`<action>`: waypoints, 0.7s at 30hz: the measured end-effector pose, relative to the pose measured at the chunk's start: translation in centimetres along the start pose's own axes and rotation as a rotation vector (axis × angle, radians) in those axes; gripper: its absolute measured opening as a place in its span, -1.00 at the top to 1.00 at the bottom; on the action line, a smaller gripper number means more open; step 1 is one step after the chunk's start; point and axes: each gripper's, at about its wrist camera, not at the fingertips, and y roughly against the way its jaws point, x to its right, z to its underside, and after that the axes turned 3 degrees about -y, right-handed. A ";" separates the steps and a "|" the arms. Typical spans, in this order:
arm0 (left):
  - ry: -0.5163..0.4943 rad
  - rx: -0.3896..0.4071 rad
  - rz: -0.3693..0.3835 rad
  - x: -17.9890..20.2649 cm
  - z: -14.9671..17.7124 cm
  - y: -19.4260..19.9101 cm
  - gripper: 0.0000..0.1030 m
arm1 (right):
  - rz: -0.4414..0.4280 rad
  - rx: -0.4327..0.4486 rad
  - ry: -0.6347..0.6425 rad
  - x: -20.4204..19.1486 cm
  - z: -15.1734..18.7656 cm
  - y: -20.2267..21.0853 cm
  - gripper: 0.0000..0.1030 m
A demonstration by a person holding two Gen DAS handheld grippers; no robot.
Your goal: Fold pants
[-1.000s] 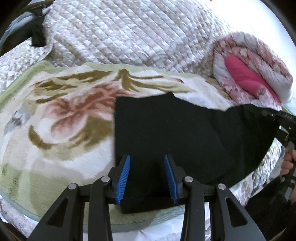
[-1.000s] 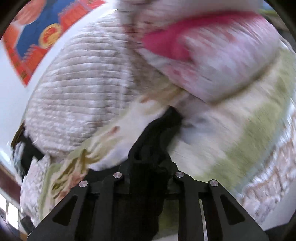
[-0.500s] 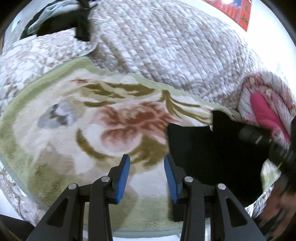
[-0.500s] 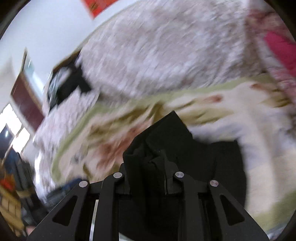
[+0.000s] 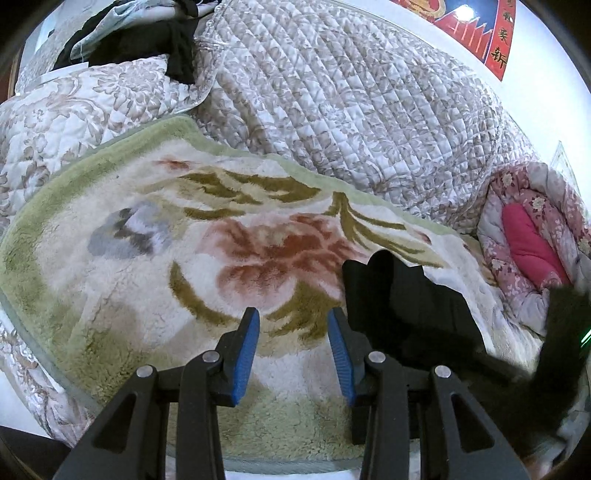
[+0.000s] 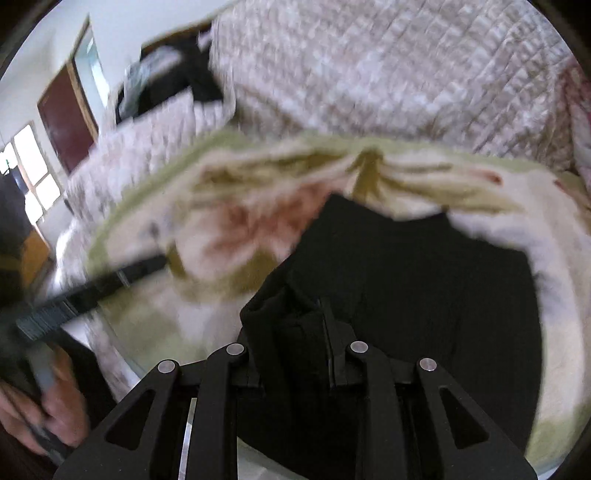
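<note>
The black pants (image 5: 406, 306) lie folded on a floral fleece blanket (image 5: 184, 251), right of my left gripper (image 5: 293, 350). The left gripper is open and empty, its blue pads (image 5: 245, 347) over bare blanket. In the right wrist view the pants (image 6: 424, 288) fill the lower middle. My right gripper (image 6: 314, 332) is shut on a bunched edge of the pants; its fingertips are hidden in the cloth. The right gripper shows blurred at the right edge of the left wrist view (image 5: 561, 332).
A quilted beige bedspread (image 5: 351, 92) rises behind the blanket. A rolled pink floral quilt (image 5: 535, 240) lies at the right. Dark clothes (image 5: 147, 33) sit at the back left. The left gripper's black arm (image 6: 92, 288) and a hand (image 6: 55, 417) show at the left of the right wrist view.
My left gripper has let the pants go and moved left onto bare blanket. My right gripper has carried its end of the pants leftward over the rest, folding them shorter.
</note>
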 end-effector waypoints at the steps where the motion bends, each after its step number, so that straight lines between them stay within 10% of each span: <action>1: 0.005 0.000 -0.004 -0.1 0.0 0.0 0.21 | 0.007 0.008 0.014 -0.3 0.4 -0.1 0.57; 7: 0.013 0.003 -0.007 -0.7 -0.1 0.0 0.21 | 0.029 0.025 0.063 -1.2 0.6 0.5 0.57; 16: -0.004 -0.009 -0.018 -0.5 0.2 -0.4 0.21 | -0.122 0.025 0.108 -2.1 0.8 1.4 -0.03; 21: -0.013 -0.007 -0.013 -0.2 0.2 -0.4 0.21 | -0.144 0.166 0.055 -0.3 0.7 6.4 -0.03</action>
